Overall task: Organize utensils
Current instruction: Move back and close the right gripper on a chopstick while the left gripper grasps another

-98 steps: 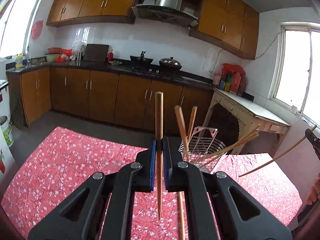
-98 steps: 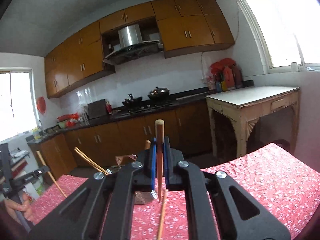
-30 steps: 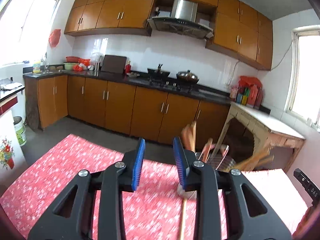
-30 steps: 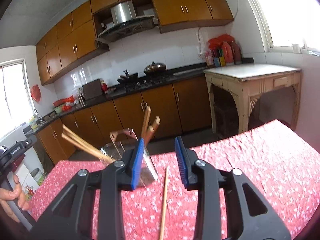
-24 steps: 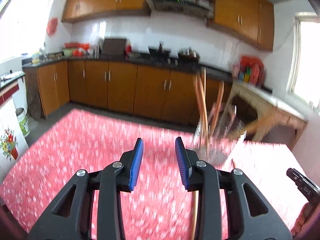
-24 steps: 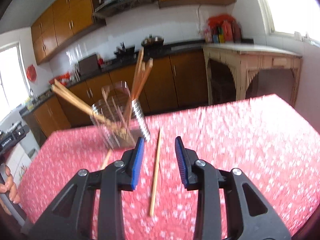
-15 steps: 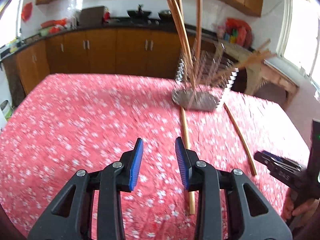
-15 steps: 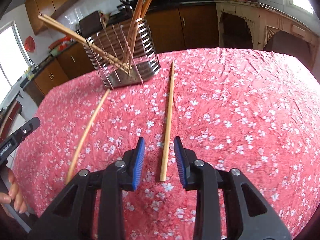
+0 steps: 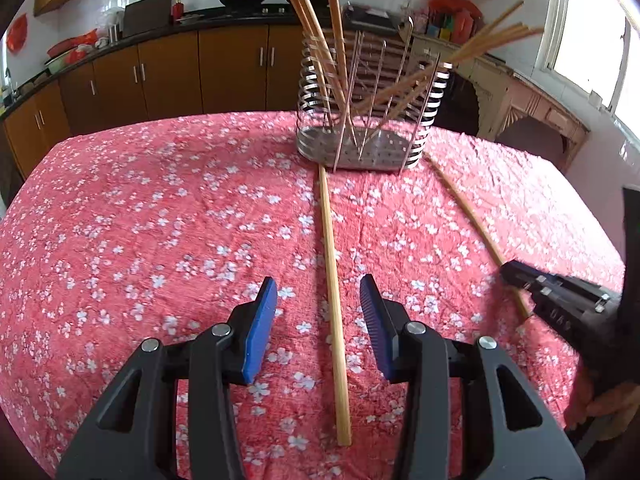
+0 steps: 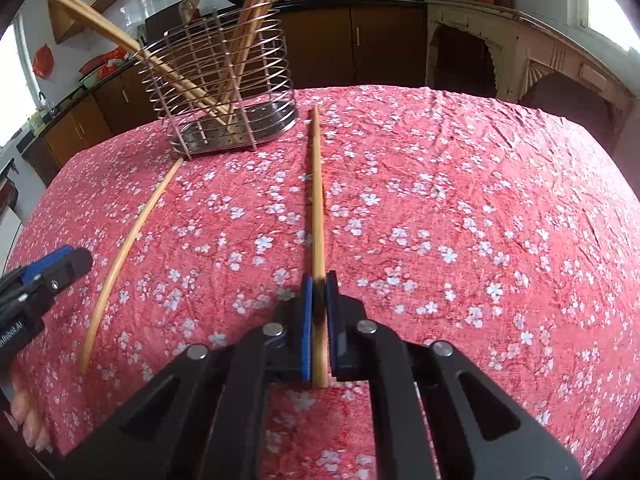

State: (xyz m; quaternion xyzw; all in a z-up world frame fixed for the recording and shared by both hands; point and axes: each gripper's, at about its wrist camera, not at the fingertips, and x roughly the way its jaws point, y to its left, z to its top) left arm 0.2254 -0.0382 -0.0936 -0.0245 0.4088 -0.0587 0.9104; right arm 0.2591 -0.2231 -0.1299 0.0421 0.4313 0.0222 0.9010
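1. Left wrist view: the left gripper point(image 9: 319, 312), matte black with ribbed blue pads, has its jaws spreading apart; a straight, pale wooden chopstick point(image 9: 332, 280) lies between them on the cloth, and the pads do not touch it.
2. Its far end reaches the foot of the wire holder point(image 9: 362, 92), a coiled steel basket with a perforated base; round wooden chopsticks stand and lean inside it.
3. The tablecloth point(image 9: 160, 220) is crinkled red fabric printed with small white blossoms.
4. To the right of the holder, the right gripper point(image 9: 516, 278) bears white letters "DAS", partly cut off.
5. Right wrist view: the right gripper point(image 10: 319, 292) is clamped on a second chopstick point(image 10: 317, 184), which points toward the holder point(image 10: 224, 80).
6. Left of it, the left gripper point(image 10: 60, 264) shows tiny, unreadable lettering.
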